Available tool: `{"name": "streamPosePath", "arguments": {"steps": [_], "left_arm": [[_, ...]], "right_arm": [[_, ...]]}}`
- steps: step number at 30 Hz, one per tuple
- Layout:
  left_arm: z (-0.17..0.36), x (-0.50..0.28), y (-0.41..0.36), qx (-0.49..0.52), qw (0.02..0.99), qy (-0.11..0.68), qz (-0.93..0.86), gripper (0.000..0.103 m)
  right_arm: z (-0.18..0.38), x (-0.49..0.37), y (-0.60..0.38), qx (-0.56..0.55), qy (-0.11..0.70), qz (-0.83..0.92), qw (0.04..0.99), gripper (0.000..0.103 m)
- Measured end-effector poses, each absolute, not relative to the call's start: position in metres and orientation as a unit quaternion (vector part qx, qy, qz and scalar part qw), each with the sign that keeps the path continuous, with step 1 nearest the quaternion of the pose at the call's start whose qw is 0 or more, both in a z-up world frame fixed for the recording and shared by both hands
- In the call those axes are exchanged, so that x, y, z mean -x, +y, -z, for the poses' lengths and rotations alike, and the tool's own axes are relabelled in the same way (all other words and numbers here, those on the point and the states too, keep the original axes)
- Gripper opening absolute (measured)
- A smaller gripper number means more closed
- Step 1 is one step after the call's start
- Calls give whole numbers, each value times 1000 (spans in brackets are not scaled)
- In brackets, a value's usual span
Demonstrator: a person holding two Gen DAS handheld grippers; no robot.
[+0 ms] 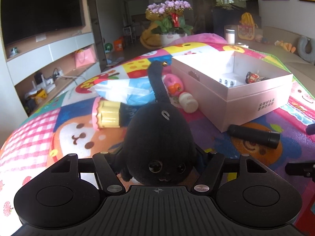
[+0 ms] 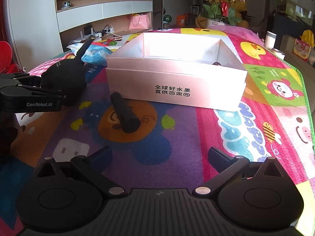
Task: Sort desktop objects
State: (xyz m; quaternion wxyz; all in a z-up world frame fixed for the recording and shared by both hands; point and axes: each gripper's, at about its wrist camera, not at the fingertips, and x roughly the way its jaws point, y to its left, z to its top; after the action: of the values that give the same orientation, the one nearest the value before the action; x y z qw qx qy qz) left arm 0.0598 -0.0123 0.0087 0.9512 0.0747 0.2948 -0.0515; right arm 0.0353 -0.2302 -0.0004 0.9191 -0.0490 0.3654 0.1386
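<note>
My left gripper (image 1: 159, 157) is shut on a black plush cat (image 1: 159, 137), whose tail points up and away; it also shows in the right wrist view (image 2: 65, 74). A pink open box (image 1: 254, 98) stands to the right, with a small toy car (image 1: 254, 77) inside; it fills the middle of the right wrist view (image 2: 177, 86). A black cylinder (image 2: 126, 116) lies in front of the box, ahead and left of my right gripper (image 2: 159, 155), which is open and empty over the mat.
On the colourful play mat lie a blue tissue pack (image 1: 126, 92), a pink-and-yellow toy (image 1: 107, 115), a pink toy (image 1: 174, 84) and a white round jar (image 1: 188, 102). A flower pot (image 1: 169, 23) stands beyond the mat's far edge.
</note>
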Motion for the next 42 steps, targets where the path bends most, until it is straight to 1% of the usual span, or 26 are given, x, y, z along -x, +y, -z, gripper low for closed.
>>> {"name": "streamPosePath", "arguments": {"steps": [8, 13, 14, 16, 17, 20, 23, 25, 27, 30, 32, 41, 42], "left_arm": [[-16, -10, 6, 8, 935, 315, 163, 72], [-6, 5, 13, 3, 935, 323, 147, 78], [-5, 5, 15, 9, 935, 324, 145, 79], [-7, 5, 16, 12, 938, 318, 137, 86], [-8, 4, 16, 8, 941, 314, 129, 91], [-9, 6, 15, 4, 942, 310, 128, 95], [-9, 8, 14, 0, 943, 306, 128, 95], [-9, 8, 14, 1, 944, 305, 128, 95], [-9, 7, 14, 1, 944, 306, 126, 95], [-9, 9, 13, -5, 944, 304, 125, 95], [-9, 10, 11, -9, 945, 303, 124, 95], [-10, 17, 12, -20, 942, 312, 121, 97], [-10, 19, 12, -21, 942, 314, 121, 97]], "right_arm": [[1, -38, -231, 50, 375, -143, 914, 103], [-3, -40, -228, 46, 377, -147, 914, 103], [-4, -40, -227, 42, 373, -149, 915, 103], [-7, -44, -220, 40, 369, -146, 917, 103], [-8, -46, -217, 41, 368, -145, 918, 102], [-9, -58, -208, 57, 374, -144, 914, 102], [-10, -73, -208, 90, 365, -81, 923, 99], [-14, -75, -210, 113, 329, -13, 937, 98], [-21, -70, -215, 104, 306, -6, 946, 98], [-27, -63, -224, 38, 325, -71, 942, 98], [-25, -64, -220, 17, 340, -99, 935, 98], [-4, -101, -171, 8, 370, -97, 924, 100], [-3, -102, -167, 13, 371, -93, 924, 96]]}}
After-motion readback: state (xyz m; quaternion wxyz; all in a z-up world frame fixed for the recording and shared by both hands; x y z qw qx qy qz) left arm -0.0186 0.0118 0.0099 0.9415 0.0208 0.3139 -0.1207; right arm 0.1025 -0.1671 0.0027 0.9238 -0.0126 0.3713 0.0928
